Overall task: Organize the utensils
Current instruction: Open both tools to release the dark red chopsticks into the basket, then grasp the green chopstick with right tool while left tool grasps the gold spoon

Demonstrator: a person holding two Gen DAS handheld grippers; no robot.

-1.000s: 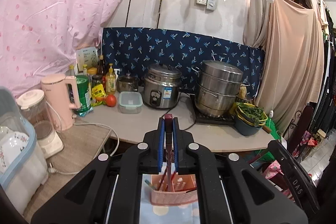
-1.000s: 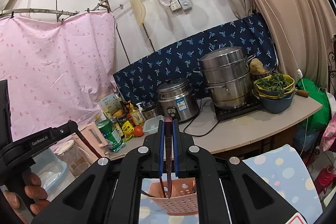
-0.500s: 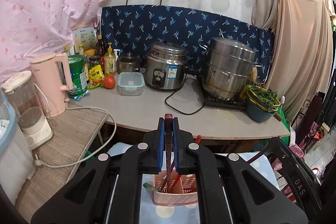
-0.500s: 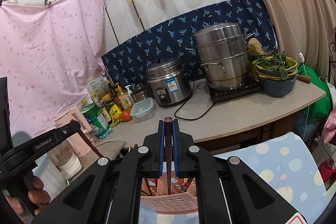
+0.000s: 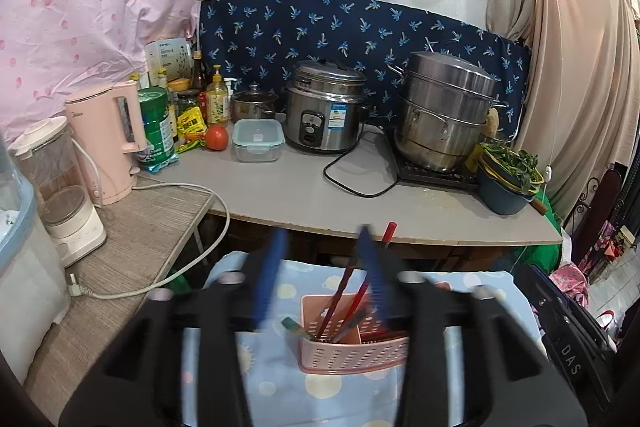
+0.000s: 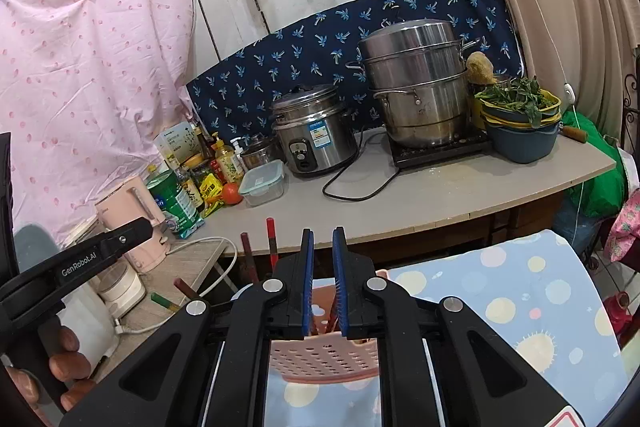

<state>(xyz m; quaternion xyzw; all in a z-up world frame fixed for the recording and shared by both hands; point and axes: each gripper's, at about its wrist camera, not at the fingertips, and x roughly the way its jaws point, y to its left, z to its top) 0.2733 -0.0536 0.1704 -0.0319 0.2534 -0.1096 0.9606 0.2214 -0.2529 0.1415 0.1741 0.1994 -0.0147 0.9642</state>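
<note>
A pink perforated utensil basket (image 5: pixel 352 357) stands on a blue dotted cloth (image 5: pixel 280 383), with several red and dark chopsticks (image 5: pixel 348 291) leaning in it. My left gripper (image 5: pixel 322 247) is open and motion-blurred just above and behind the basket, holding nothing. In the right wrist view the same basket (image 6: pixel 320 359) sits under my right gripper (image 6: pixel 322 235), whose jaws stand slightly apart and empty. Chopsticks (image 6: pixel 272 239) stick up left of it. The left gripper's body (image 6: pixel 80 261) shows at the left.
Behind is a grey counter (image 5: pixel 312 195) with a rice cooker (image 5: pixel 326 115), a steel steamer pot (image 5: pixel 444 111), a bowl of greens (image 5: pixel 508 183), a lidded container (image 5: pixel 258 140), a tomato, bottles and a pink kettle (image 5: pixel 106 143). A blender (image 5: pixel 60 187) stands on the wooden shelf at left.
Both grippers were shut on a dark chopstick; both have opened and the chopsticks now stand in the basket. Both cameras tilted down and closer to the basket.
</note>
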